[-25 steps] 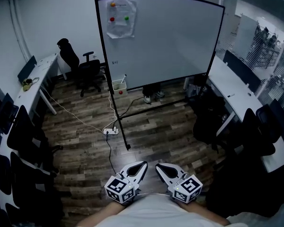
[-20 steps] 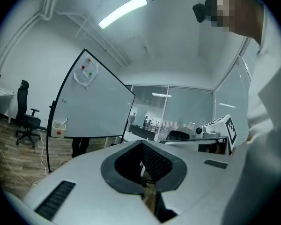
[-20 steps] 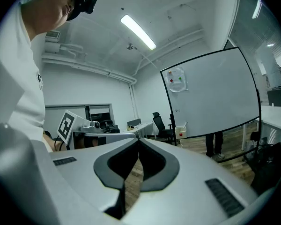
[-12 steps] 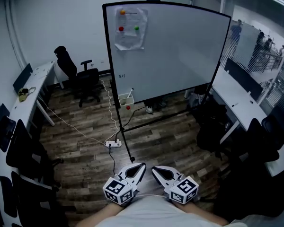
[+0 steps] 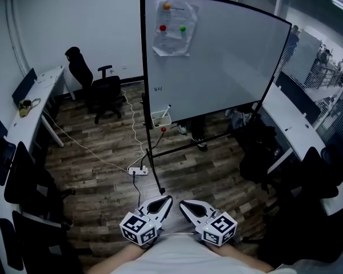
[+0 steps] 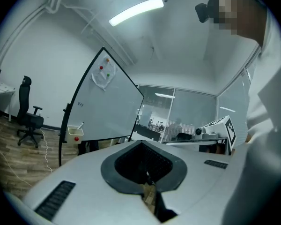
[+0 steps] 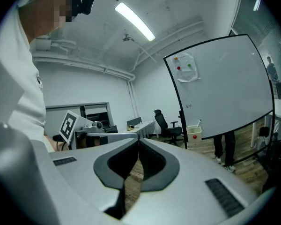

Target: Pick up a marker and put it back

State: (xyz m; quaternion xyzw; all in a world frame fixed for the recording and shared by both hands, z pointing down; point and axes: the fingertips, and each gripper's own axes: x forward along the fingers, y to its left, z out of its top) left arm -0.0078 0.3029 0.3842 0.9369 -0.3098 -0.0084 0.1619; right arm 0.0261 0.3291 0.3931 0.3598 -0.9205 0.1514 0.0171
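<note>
While I hold the left gripper [image 5: 160, 205] and right gripper [image 5: 190, 208] pressed together, empty, a pale marker [image 5: 168, 108] leans in the box [image 5: 159, 121] at the whiteboard's [image 5: 228, 56] lower-left corner; the scribble [image 5: 158, 88] above is unreadable.

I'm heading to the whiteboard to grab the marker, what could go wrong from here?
Tripping: a power strip and cable lie on the floor between you and the whiteboard. The marker sits in a small box; left gripper and right gripper are shut, so a closed approach may knock it. A person stands behind the board.

The whiteboard [image 5: 223, 61] with its marker [image 5: 167, 108] has slid rightward in the head view, probably nearer.
</note>
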